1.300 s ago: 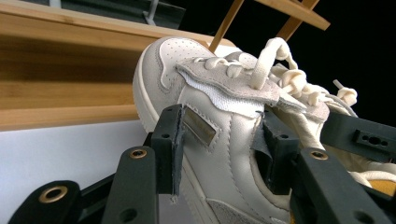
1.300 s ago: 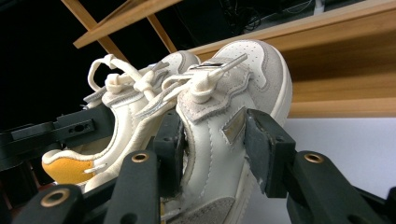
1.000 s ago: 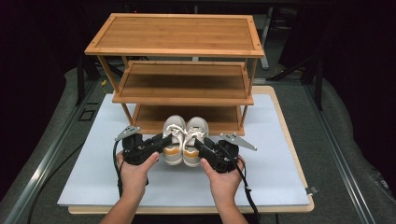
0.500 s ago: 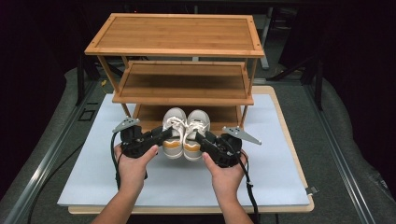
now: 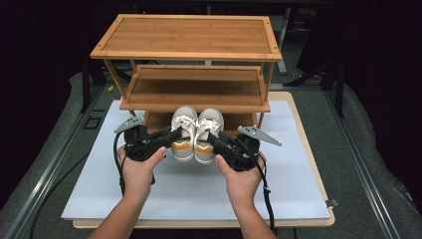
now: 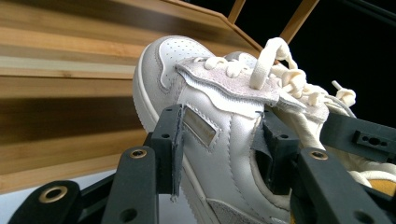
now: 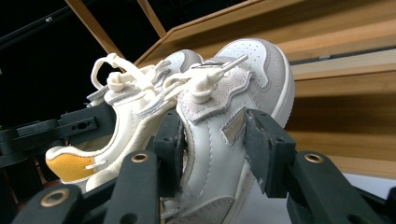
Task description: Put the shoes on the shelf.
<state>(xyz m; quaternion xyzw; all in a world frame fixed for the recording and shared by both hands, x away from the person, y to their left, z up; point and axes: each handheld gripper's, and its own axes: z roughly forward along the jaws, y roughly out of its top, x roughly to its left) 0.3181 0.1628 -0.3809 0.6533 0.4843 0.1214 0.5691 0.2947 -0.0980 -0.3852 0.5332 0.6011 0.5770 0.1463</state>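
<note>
So you've got one sneaker per hand here: your left gripper (image 5: 171, 135) has its jaws clamped across the midfoot of the left sneaker (image 5: 183, 133), and your right gripper (image 5: 211, 138) is doing the same on the right sneaker (image 5: 208, 134), both spread fairly wide because the shoes fill the gap, pads pressing into the white leather on either side. The pair sits right at your fingertips, side by side and touching, toes pointing away from you and tipped up a bit, soles looking clear of the white mat (image 5: 293, 164) below. My guess is you're lifting them onto the shoe rack (image 5: 186, 37), so keep both hands level with each other and move them as one unit, or the shoes will twist against each other. Don't squeeze harder, the uppers are soft and already dented by the pads. Watch the loose laces (image 6: 275, 70) flopping above your jaws, they could snag. Just beyond the toes is the front lip of the middle shelf (image 5: 196, 105), and that's the thing in your way: the toes need to clear that edge before you push forward. The bottom shelf (image 5: 159, 119) is lower behind the shoes, and the corner posts stand well to either side, so there's plenty of width. Your cables hang back toward you, no trouble.
</note>
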